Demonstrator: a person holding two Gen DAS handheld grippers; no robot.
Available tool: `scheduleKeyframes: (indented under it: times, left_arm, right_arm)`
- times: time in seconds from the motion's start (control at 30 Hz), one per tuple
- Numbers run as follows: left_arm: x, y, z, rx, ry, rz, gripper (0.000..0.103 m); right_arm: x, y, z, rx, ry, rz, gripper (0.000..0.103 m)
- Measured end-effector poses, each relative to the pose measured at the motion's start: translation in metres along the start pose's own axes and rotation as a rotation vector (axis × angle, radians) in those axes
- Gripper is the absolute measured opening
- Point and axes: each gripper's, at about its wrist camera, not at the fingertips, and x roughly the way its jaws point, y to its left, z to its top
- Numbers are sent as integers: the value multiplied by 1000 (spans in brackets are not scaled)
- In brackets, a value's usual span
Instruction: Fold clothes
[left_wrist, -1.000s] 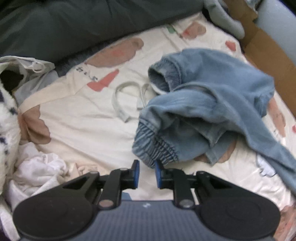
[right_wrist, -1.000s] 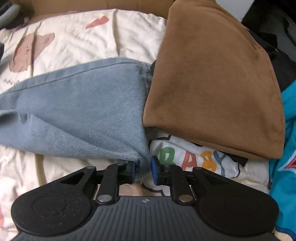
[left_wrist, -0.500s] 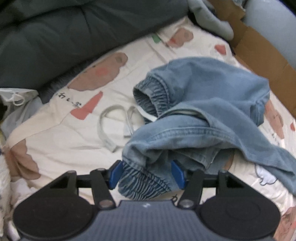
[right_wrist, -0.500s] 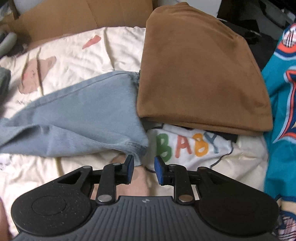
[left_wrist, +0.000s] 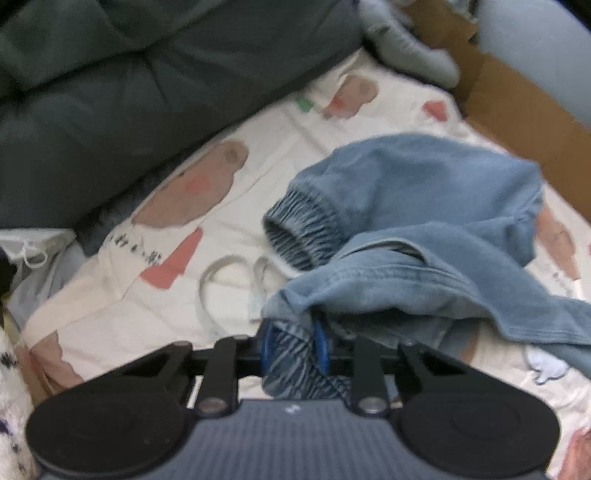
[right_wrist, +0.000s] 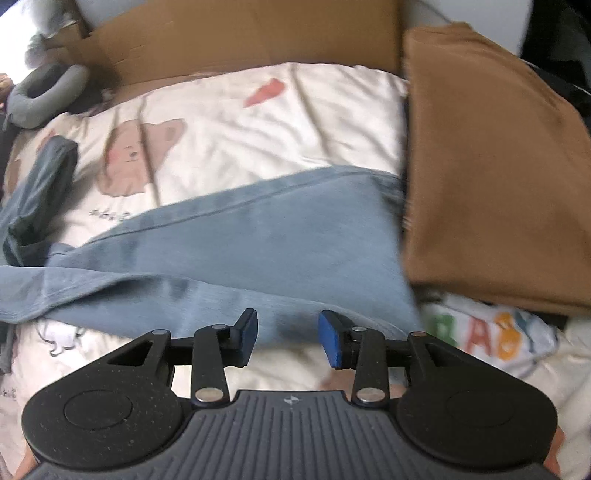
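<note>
Crumpled blue jeans (left_wrist: 424, 206) lie on a cream bear-print bed sheet (left_wrist: 258, 147). In the left wrist view my left gripper (left_wrist: 293, 347) is closing on one gathered elastic hem (left_wrist: 295, 365), and its blue pads press the denim from both sides. The other elastic hem (left_wrist: 303, 229) lies free beyond it. In the right wrist view a flat jeans leg (right_wrist: 258, 236) stretches across the sheet. My right gripper (right_wrist: 288, 332) hovers over the leg's near edge with its jaws opening and nothing between them.
A folded brown garment (right_wrist: 491, 166) lies on a white shirt with coloured letters (right_wrist: 491, 332), right of the jeans leg. Cardboard (right_wrist: 240, 40) lines the far edge. A dark grey duvet (left_wrist: 129, 92) bounds the sheet at the left, and a white strap (left_wrist: 221, 280) lies by the jeans.
My left gripper opened wide, slid forward over the elastic hem and closed on it. My right gripper let go of the jeans leg's corner, lifted and spread its jaws.
</note>
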Motion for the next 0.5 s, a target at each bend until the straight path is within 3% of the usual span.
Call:
scheduleKeyframes:
  times: [0.1, 0.13, 0.3, 0.47, 0.5]
  left_arm:
    - [-20, -9, -2, 29, -31, -46, 21]
    - [-26, -12, -4, 31, -36, -65, 0]
    - [-49, -38, -16, 57, -50, -203, 0]
    - [-45, -43, -21, 48, -43, -167, 1]
    - [-42, -40, -21, 40, -38, -145, 6]
  right_arm:
    - [3, 18, 7, -46, -9, 36, 43]
    - [4, 24, 9, -59, -11, 47, 43]
    - [4, 50, 23, -119, -22, 90, 43]
    - [-1, 71, 36, -168, -38, 118, 44]
    - [-2, 75, 37, -177, -41, 122, 43]
